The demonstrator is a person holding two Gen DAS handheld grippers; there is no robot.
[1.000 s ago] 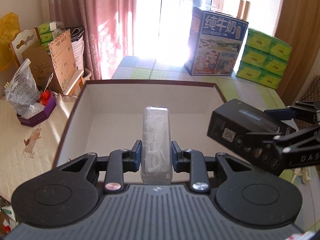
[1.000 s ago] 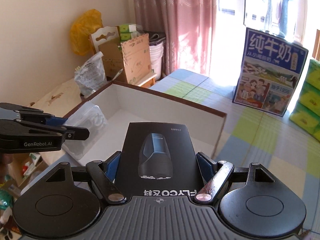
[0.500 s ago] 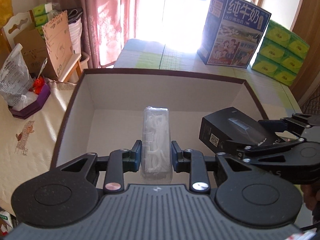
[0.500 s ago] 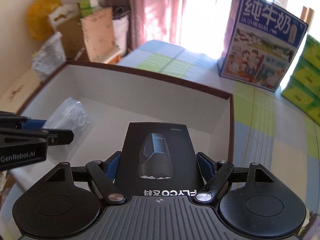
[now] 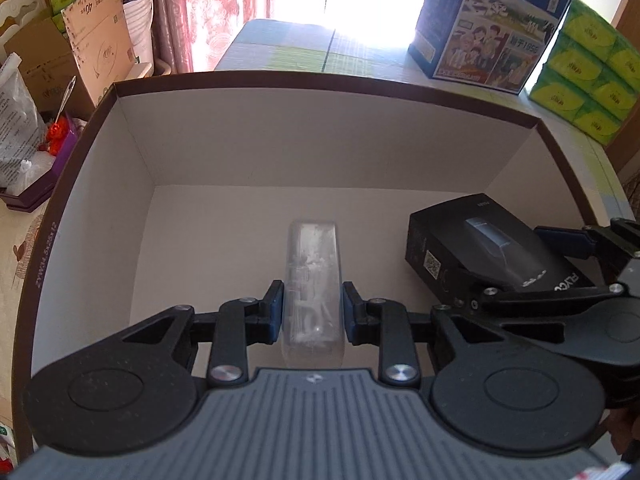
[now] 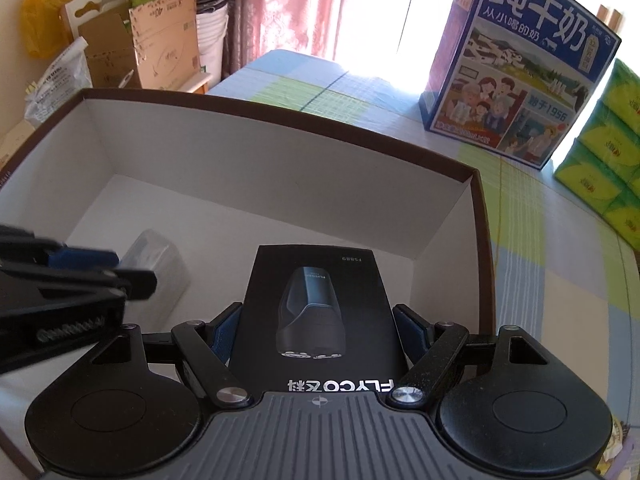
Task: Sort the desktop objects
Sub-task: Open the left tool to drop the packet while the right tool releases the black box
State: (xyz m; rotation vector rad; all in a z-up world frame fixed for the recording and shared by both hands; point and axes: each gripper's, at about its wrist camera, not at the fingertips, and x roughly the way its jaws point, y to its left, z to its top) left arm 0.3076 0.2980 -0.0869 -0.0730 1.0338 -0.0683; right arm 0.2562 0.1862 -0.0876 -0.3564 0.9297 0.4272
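Observation:
My left gripper [image 5: 313,306] is shut on a clear plastic packet [image 5: 313,276] and holds it low inside a large brown-rimmed box with white walls [image 5: 280,148]. My right gripper [image 6: 318,330] is shut on a black FLYCO shaver box [image 6: 316,300] and holds it inside the same box [image 6: 280,184], near its right wall. In the left wrist view the shaver box [image 5: 480,248] and the right gripper [image 5: 572,264] sit to the right of the packet. In the right wrist view the left gripper [image 6: 100,272] and the packet [image 6: 160,260] sit at the left.
A blue milk carton [image 6: 520,60] and green tissue packs [image 6: 608,160] stand on the checked cloth beyond the box. Cardboard boxes [image 5: 96,44], a plastic bag [image 5: 16,120] and a purple tray [image 5: 32,188] are at the left.
Both grippers have moved forward and down into the big box, carrying the packet and the shaver box. Both stay shut on their loads.

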